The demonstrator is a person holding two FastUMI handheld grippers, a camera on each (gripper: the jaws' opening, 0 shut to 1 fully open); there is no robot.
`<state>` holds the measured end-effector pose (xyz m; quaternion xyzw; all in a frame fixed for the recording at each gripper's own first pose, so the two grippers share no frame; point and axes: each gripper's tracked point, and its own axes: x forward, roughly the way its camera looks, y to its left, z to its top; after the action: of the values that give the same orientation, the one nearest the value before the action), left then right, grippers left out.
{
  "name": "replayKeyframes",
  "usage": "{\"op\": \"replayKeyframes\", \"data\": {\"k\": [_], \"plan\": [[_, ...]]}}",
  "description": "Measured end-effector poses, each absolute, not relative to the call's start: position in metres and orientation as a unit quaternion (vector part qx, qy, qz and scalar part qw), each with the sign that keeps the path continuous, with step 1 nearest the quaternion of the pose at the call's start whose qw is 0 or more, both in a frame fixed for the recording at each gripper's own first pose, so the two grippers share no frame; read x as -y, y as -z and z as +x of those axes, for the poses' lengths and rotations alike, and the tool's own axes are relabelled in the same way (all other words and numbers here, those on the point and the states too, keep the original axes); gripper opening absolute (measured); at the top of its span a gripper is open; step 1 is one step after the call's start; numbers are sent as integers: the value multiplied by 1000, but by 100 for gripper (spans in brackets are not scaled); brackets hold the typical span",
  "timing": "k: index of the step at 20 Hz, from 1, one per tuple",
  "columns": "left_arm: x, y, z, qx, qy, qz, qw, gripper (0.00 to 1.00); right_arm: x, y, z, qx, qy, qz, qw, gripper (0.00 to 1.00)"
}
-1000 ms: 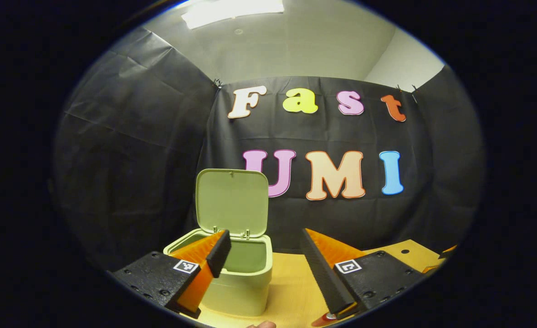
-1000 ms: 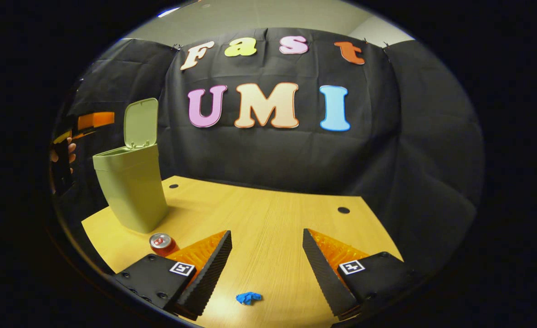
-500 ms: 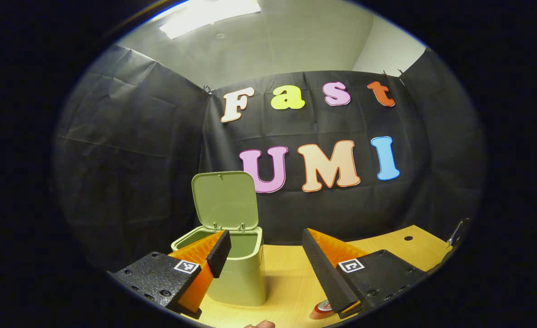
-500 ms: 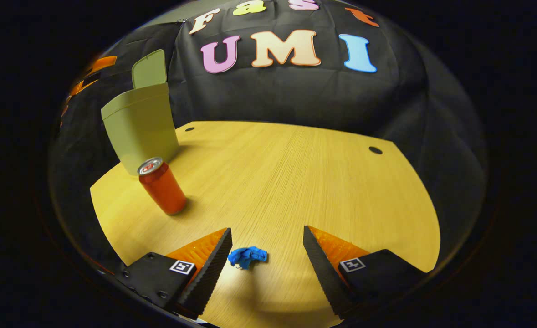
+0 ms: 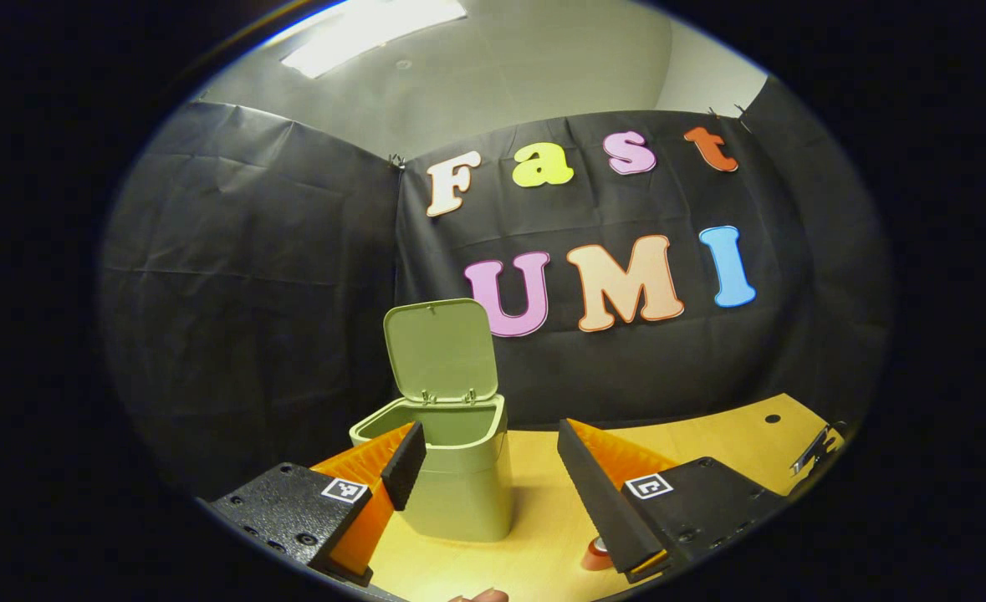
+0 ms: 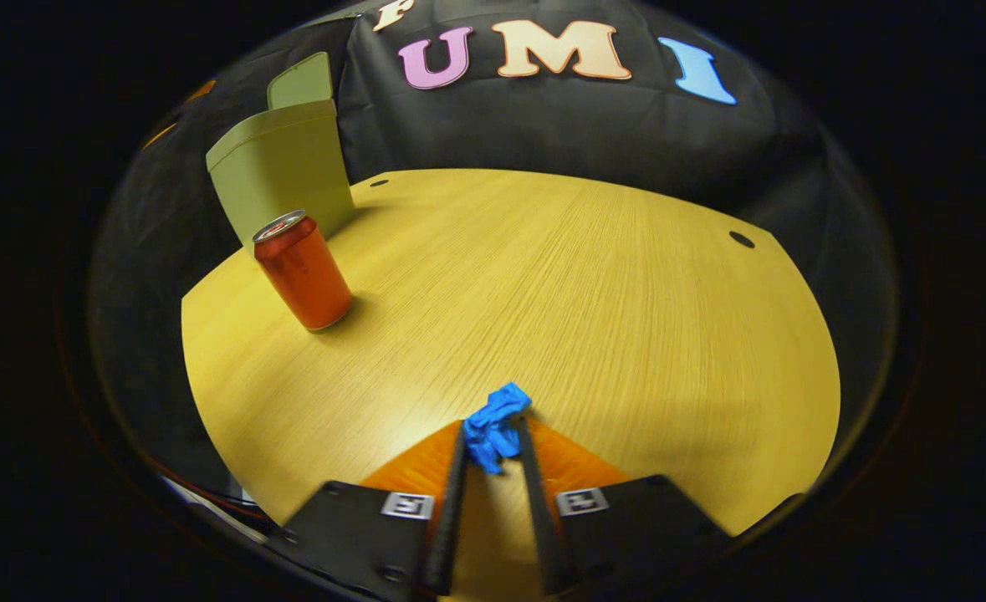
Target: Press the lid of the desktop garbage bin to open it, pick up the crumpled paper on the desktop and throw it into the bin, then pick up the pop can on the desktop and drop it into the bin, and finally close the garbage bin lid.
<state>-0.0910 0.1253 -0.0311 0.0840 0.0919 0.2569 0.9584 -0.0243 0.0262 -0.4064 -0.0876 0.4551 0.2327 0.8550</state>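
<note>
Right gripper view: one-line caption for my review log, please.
Right tongs shut on the blue crumpled paper on the desk; red can upright before the open bin.

Pop can (image 5: pixel 600 552) mostly behind left tongs (image 5: pixel 484 468)

One bin (image 6: pixel 279 167) – one can (image 6: pixel 303 271) (upright) – one paper (image 6: pixel 494 426).
</note>
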Motion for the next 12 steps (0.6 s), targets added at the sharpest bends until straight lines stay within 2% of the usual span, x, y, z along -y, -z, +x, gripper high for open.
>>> {"op": "replayKeyframes", "data": {"k": [1,3,7,8,10,11,12], "plan": [[-125,33,-92,-97,-262,75,957,95,-32,408,-24,-457,-243,-82,852,23],[-124,34,-93,-95,-266,56,958,96,-31,406,-21,-455,-243,-82,853,11],[-126,35,-86,-83,-250,50,963,99,-38,378,2,-426,-230,-69,872,10],[-130,37,-83,-84,-247,51,964,95,-39,366,11,-414,-222,-66,880,11],[-138,36,-78,-80,-242,43,966,99,-49,337,28,-387,-218,-52,894,11],[-140,35,-76,-78,-238,36,967,95,-56,322,36,-370,-217,-47,902,11],[-142,38,-73,-78,-232,31,969,96,-63,305,45,-355,-216,-39,909,11]]}}
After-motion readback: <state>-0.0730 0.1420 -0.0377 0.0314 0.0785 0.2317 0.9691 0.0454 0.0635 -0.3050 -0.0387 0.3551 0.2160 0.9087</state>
